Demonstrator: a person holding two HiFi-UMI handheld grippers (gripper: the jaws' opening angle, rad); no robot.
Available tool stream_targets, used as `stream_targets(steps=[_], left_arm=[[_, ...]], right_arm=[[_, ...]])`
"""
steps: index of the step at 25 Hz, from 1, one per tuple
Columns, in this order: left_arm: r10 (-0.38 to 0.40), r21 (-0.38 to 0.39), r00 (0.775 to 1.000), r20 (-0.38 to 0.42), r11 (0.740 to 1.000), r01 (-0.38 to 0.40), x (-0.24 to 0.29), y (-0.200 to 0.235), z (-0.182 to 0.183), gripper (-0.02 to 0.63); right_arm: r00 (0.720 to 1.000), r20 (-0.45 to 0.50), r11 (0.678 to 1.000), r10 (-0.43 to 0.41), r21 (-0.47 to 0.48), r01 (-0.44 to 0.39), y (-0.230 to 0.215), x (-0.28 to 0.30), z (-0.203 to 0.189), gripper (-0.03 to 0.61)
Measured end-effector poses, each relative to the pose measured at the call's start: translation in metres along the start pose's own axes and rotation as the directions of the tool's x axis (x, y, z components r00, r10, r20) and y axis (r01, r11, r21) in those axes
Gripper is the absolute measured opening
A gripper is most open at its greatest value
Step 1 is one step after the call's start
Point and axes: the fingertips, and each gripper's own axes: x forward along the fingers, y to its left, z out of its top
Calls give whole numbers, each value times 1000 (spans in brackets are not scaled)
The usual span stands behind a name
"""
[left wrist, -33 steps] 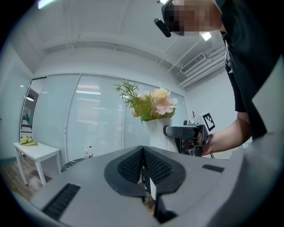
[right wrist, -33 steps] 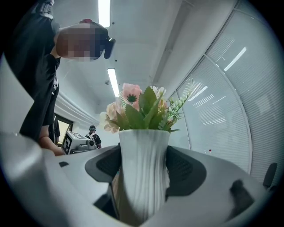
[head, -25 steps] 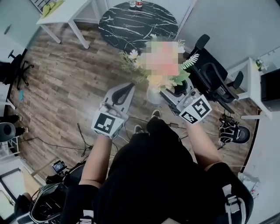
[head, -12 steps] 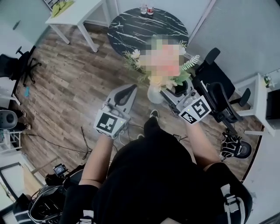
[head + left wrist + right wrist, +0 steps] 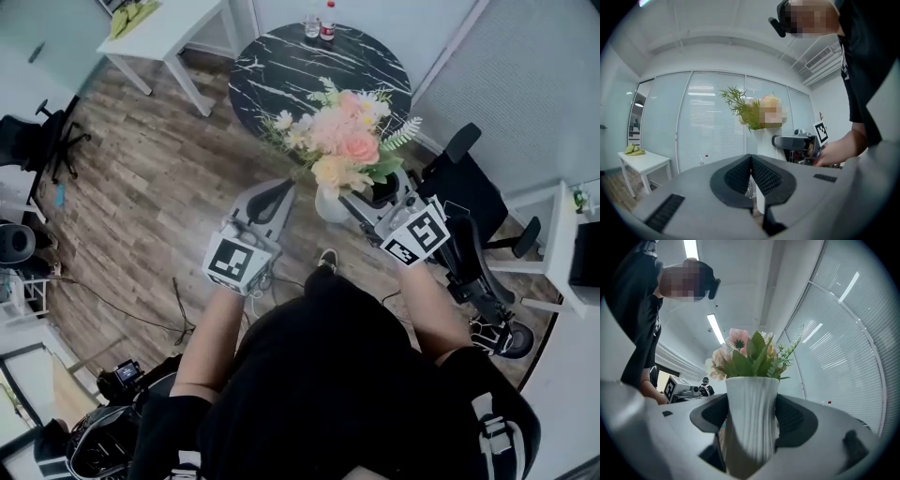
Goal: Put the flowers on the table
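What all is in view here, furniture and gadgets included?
round table: one, black marbled, ahead
bottles or glasses: two, clear, on its far edge
rectangular table: one, white, upper left
office chairs: at least two, black, right and far left
flowers: one bunch, pink, peach and white, in the vase
vase: one, white ribbed, held above the floor
left hand-held gripper: one, grey, shut, empty
right hand-held gripper: one, grey, clamped on the vase
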Motion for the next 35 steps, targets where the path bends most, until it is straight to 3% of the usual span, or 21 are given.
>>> stream_targets(steps=[6, 21, 29, 35], left_arm=[[27, -7, 1000, -14, 1000, -27, 57, 21, 1, 12], [25, -13, 1000, -14, 1000, -25, 131, 63, 0, 13], [-81, -53, 996, -23, 995, 80, 177, 132, -12, 12], [-172, -33, 985, -14, 985, 171, 215, 197, -6, 13]], right_arm=[[1000, 4, 1000, 26, 13, -26, -59, 13, -3, 322], [1000, -9, 1000, 14, 22, -14, -140, 37, -10, 322], [997, -24, 997, -72, 29, 73, -187, 91, -19, 322], [986, -29, 986, -166, 10, 166, -226, 141, -23, 322]])
